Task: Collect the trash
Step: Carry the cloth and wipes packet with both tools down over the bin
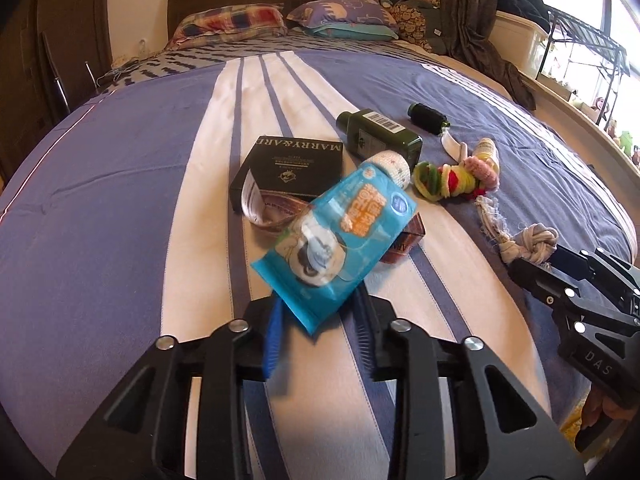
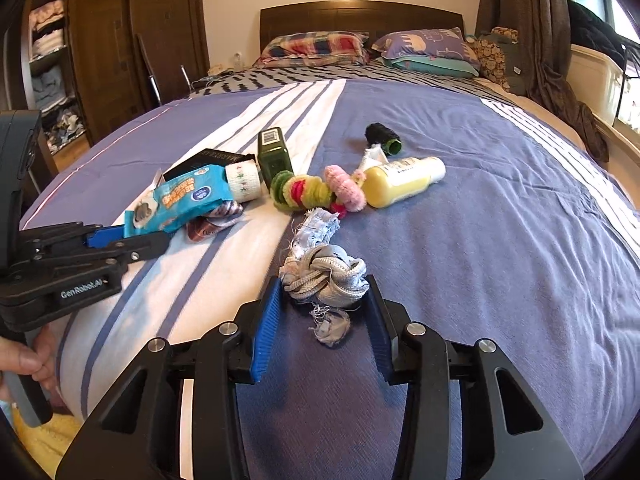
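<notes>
Bottles (image 2: 404, 181), hair ties (image 2: 304, 191), black box (image 1: 292, 168) crowd the bedspread (image 2: 480, 260)

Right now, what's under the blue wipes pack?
The blue wipes pack, pinched at its near corner by the left gripper, lies over a brown patterned packet and partly over a strap loop. What else lies beneath it is covered.

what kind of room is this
A bedroom, most likely: a wide bed with pillows against a wooden headboard, and shelves of folded clothes to one side.
</notes>
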